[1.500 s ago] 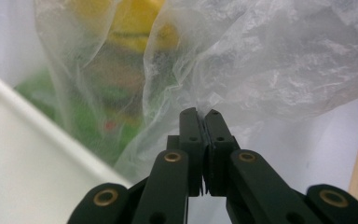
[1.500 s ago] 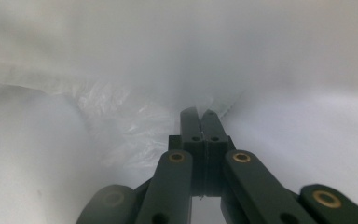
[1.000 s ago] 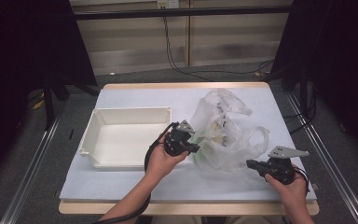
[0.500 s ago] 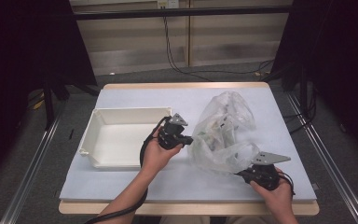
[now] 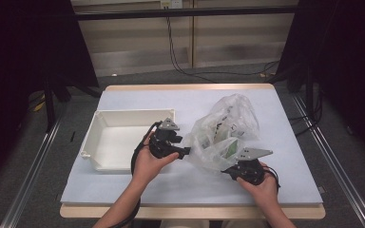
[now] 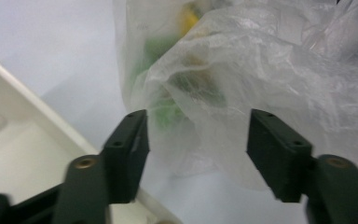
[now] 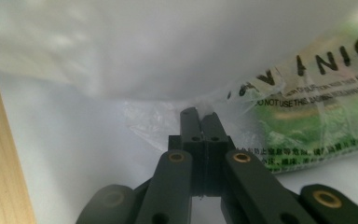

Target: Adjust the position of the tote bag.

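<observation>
A clear plastic bag [image 5: 223, 128] with green printed packets [image 5: 228, 148] inside lies bunched on the pale blue table. My right gripper [image 5: 225, 171] is at the bag's near edge. In the right gripper view the right gripper [image 7: 199, 116] is shut, with a thin flap of the bag [image 7: 168, 46] pinched at its tips. My left gripper [image 5: 183, 152] is at the bag's left side, over the tray's right end. Its jaws have just been opening. In the left gripper view the left gripper [image 6: 198, 154] stands wide, with the bag's film [image 6: 261, 70] between and beyond the jaws, not pressed.
A white rectangular tray [image 5: 123, 114] sits left of the bag, and its rim [image 6: 28, 107] runs under my left gripper. The table's wooden front edge [image 7: 0, 154] is close to my right hand. Bare table [image 5: 138, 190] lies in front of the tray.
My right hand slid left with the bag's edge, and the bag bunched up taller. The left gripper drew back slightly left and its jaws came apart off the bag.
</observation>
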Demonstrator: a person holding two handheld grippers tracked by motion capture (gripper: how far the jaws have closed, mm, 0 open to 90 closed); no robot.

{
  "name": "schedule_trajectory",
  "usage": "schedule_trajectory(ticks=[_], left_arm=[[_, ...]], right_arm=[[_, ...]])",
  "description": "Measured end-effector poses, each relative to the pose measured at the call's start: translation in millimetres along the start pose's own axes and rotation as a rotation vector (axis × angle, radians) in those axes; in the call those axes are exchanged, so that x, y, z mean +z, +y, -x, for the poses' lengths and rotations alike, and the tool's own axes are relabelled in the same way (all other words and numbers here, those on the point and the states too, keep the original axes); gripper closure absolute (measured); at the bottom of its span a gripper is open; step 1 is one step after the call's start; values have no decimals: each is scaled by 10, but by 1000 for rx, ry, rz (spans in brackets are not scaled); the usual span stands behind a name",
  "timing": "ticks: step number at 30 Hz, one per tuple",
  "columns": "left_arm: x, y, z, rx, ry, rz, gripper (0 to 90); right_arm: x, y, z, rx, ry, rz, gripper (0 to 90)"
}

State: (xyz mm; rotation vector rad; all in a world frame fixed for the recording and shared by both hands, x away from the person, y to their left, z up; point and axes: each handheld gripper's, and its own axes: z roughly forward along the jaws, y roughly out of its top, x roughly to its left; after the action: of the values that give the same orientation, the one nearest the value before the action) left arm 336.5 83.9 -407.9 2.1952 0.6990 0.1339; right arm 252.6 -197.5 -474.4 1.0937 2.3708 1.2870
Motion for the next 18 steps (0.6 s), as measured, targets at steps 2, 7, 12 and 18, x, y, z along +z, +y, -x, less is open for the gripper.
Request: schedule_trajectory(ticks=[2,7,12,18], left_arm=[[-32,-23,11,6,6,1,304],[-103,-58,20,7,10,-1,219],[-106,-93,47,28,-6,17,180],[-37,-77,124,75,-30,15,143]], right_arm=[[46,16,3,4,6,-4,900],[130,69,32,34,11,12,900],[188,125,1,22,6,8,900],[163,127,26,27,-6,22,900]])
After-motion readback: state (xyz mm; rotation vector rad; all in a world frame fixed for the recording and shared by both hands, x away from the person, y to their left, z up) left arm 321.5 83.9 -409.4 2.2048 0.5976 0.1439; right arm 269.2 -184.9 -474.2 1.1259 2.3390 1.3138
